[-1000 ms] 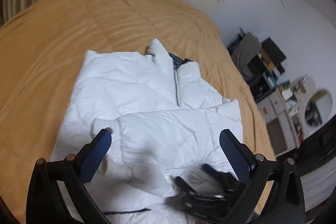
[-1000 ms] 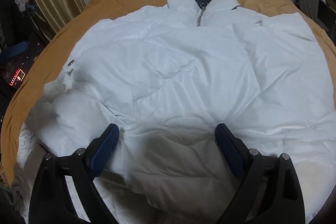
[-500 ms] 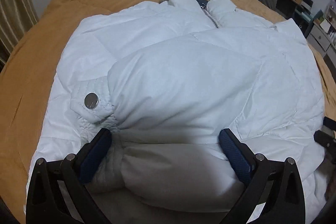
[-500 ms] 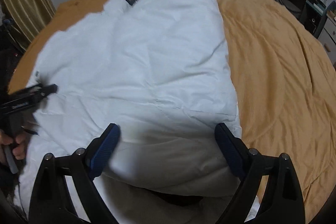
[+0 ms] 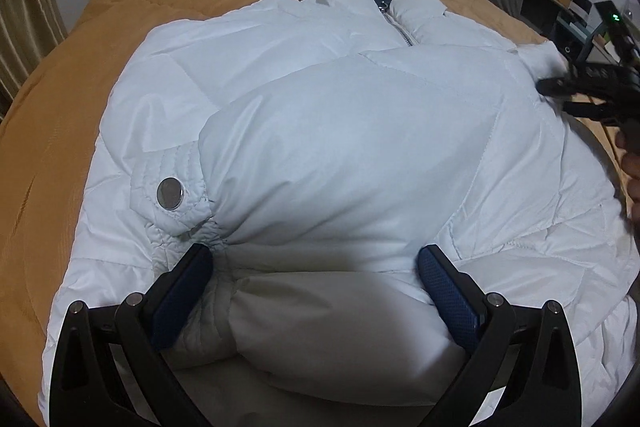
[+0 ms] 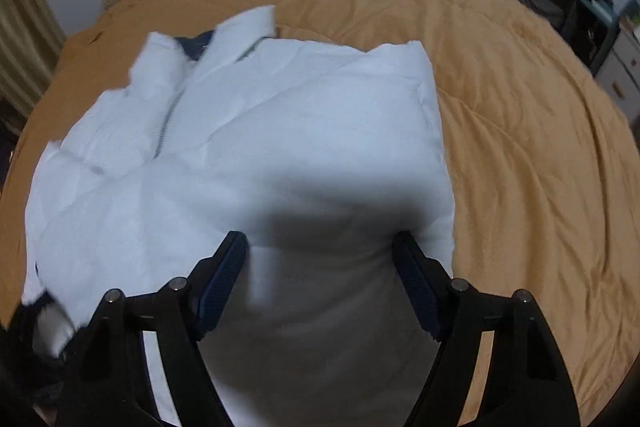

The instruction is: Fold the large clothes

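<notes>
Jacket: white puffy quilted down jacket [image 5: 320, 131] lay front-up on the mustard-orange quilted bedspread [image 5: 52, 131], collar & silver zip [image 5: 402, 33] toward the headboard; one sleeve folded across the chest, its cuff w/ a round silver snap [image 5: 170, 192] at the left side.
Risk 1: padding looked springy & shell slick, so prob. the folded sleeve would puff back open or slide off once pressure eased.
Risk 2: a bite into thick fill could catch only the top layer; lifting then would drag the fold apart instead of moving the whole stack.
Risk 3: right-side panel sat at the jacket's edge near bare bedspread; an uneven pull between the two hands could skew the whole garment.
Left gripper [image 5: 316, 267]: jaws wide apart, blue pads straddling the bulging folded sleeve just below the cuff; fabric filled the gap & seemed to touch both pads, but no visible squeeze, so not judged a grip.
Right gripper [image 6: 320, 255]: jaws had just been closing, though wide apart yet; white padded fabric between them, right pad against the jacket's side edge. View blurred; no clamp visible.
Right gripper from left view: dark, at the jacket's far right shoulder [image 5: 588, 95], w/ part of a hand [image 5: 632, 163] below it.
</notes>
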{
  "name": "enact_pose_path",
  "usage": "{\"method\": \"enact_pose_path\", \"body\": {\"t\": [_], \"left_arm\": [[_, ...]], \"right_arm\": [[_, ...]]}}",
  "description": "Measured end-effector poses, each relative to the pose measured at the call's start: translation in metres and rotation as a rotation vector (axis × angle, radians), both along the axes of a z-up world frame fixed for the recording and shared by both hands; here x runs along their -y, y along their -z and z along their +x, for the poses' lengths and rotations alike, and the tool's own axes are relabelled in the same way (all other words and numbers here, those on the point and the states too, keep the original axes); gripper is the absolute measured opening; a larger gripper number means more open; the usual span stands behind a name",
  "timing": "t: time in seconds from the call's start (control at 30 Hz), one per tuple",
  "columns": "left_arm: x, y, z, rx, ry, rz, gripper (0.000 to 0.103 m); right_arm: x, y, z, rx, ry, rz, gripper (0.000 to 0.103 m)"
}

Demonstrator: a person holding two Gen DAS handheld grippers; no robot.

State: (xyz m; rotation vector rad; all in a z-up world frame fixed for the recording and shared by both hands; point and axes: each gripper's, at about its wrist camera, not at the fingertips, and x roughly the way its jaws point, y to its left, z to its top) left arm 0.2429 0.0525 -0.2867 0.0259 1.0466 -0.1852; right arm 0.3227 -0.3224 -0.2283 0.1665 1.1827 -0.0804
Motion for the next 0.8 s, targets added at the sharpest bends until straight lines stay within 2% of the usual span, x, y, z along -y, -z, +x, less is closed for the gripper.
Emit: {"method": "enact_pose_path", "body": {"t": [0.03,0.13,0.27,0.33,0.43,0.5,0.57,0.63,0.73,0.8], "left_arm": [[0.000,0.000,0.000,0.000,0.002,-0.003,0.103],[0.001,0.000,-0.004,0.008,0.006,0.008,0.103],[0.002,0.001,-0.006,0.014,0.008,0.012,0.103],[0.002,0.002,-0.006,0.013,0.008,0.012,0.103],[0.002,0.001,-0.007,0.017,0.008,0.014,0.103],[0.003,0.002,-0.007,0.018,0.007,0.017,0.103],[0.003,0.002,-0.007,0.020,0.005,0.019,0.103],[0.003,0.002,-0.007,0.023,0.004,0.020,0.103],[0.005,0.002,-0.008,0.026,0.008,0.024,0.103],[0.006,0.003,-0.008,0.029,0.011,0.032,0.103]], "right_arm": [[0.012,0.008,0.014,0.001,0.052,0.057,0.077],[0.030,0.020,0.047,-0.014,0.134,0.106,0.078],[0.031,0.018,0.078,-0.020,0.163,-0.013,0.077],[0.032,0.007,0.078,-0.010,0.192,-0.030,0.070],[0.017,-0.025,0.046,0.071,0.091,-0.039,0.069],[-0.006,-0.045,0.001,0.105,-0.022,-0.075,0.070],[-0.030,-0.050,-0.046,0.093,-0.143,-0.095,0.070],[-0.046,-0.042,-0.085,0.060,-0.230,-0.138,0.073],[-0.048,0.000,-0.121,-0.049,-0.268,-0.237,0.081],[-0.027,0.017,-0.127,-0.054,-0.237,-0.189,0.090]]}}
